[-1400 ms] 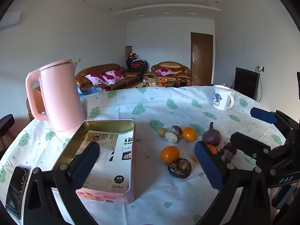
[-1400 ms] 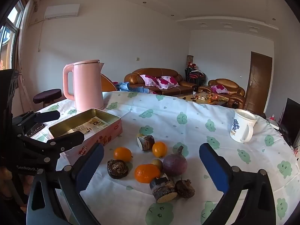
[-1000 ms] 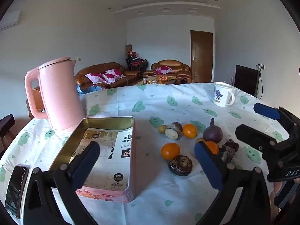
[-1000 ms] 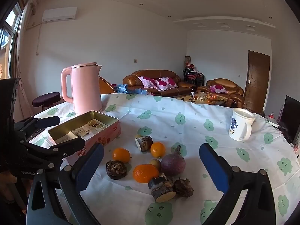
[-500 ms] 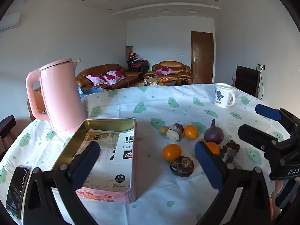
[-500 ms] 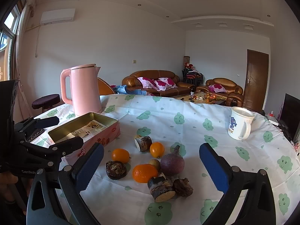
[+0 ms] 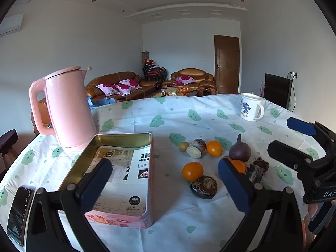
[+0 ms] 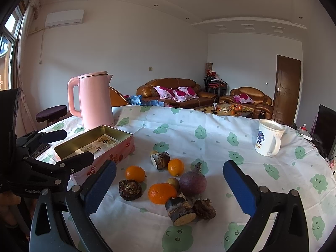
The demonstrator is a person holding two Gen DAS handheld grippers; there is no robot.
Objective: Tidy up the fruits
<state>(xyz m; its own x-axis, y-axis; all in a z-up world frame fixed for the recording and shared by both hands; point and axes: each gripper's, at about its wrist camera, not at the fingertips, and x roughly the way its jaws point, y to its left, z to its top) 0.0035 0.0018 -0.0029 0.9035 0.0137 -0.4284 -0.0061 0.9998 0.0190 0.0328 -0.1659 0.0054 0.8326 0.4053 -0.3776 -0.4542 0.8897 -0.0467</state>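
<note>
Tablecloth: clustered oranges, dark fruits.

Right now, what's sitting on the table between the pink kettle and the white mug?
Mostly bare tablecloth. In the right wrist view, nothing stands between the pink kettle and the white mug; the fruit lies nearer the camera.

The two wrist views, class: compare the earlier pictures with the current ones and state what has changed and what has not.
Nothing was taken hold of or let go. Both views drift only slightly. The left gripper and right gripper stay open and empty above the table. The fruits, such as the orange and the purple fruit, the tin, the kettle and the mug lie as before.
</note>
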